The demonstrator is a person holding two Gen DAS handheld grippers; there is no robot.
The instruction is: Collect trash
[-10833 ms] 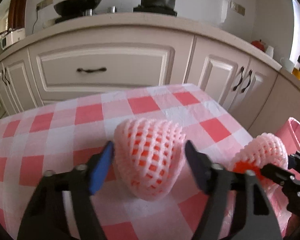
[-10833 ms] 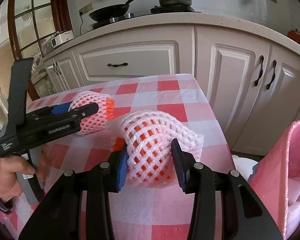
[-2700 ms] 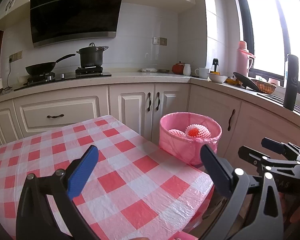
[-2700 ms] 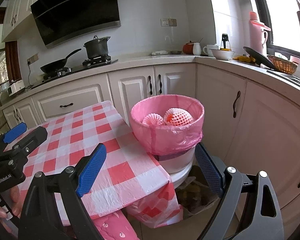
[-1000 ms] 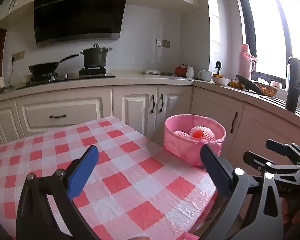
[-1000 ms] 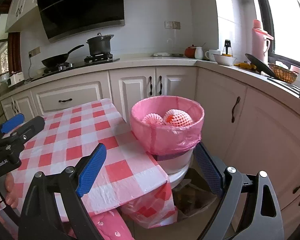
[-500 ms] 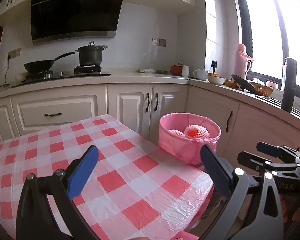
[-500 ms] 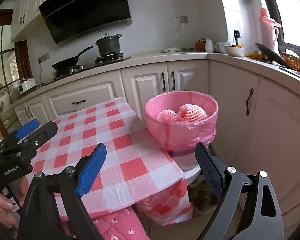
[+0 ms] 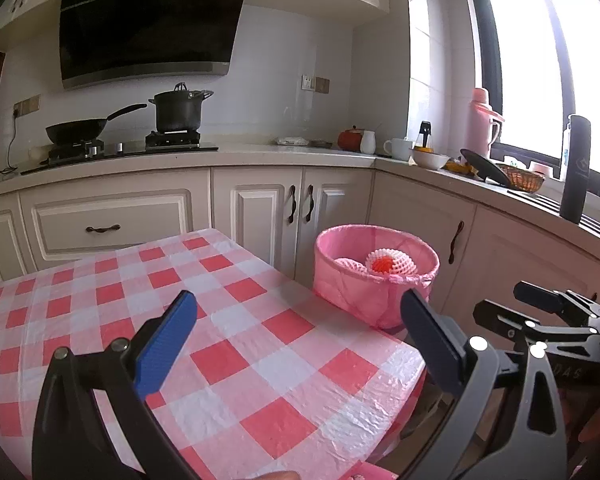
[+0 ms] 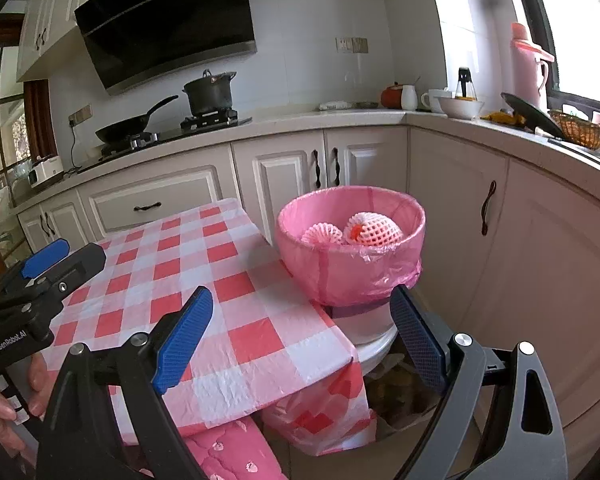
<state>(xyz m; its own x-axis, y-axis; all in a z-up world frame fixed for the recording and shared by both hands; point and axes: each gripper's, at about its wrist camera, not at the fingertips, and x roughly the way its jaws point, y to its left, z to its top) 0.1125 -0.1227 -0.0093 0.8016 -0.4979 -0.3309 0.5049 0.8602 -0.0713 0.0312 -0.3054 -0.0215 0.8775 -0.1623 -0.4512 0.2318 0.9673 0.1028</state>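
A bin lined with a pink bag (image 9: 356, 292) (image 10: 340, 272) stands just past the table's right corner. Two pink foam fruit nets lie inside it: one with an orange core (image 9: 388, 264) (image 10: 376, 230) and a plainer one (image 9: 350, 265) (image 10: 322, 235) to its left. My left gripper (image 9: 298, 334) is open and holds nothing, raised above the checked tablecloth (image 9: 220, 344). Above the table's corner and the bin's base, my right gripper (image 10: 302, 330) is also open and holds nothing. Each gripper shows in the other's view, the right gripper (image 9: 540, 320) at the right and the left gripper (image 10: 44, 268) at the left.
White kitchen cabinets (image 9: 260, 208) run behind the table and along the right wall. A frying pan (image 9: 78, 130) and a pot (image 9: 178, 110) sit on the hob. Cups, a bowl and a pink flask (image 9: 484, 120) crowd the counter by the window. A pink cushion (image 10: 228, 452) lies below the table edge.
Since 10.8 s ago both nets have left my grippers and now lie in the bin. Both grippers have opened and pulled back. In the last second the views only shift slightly.
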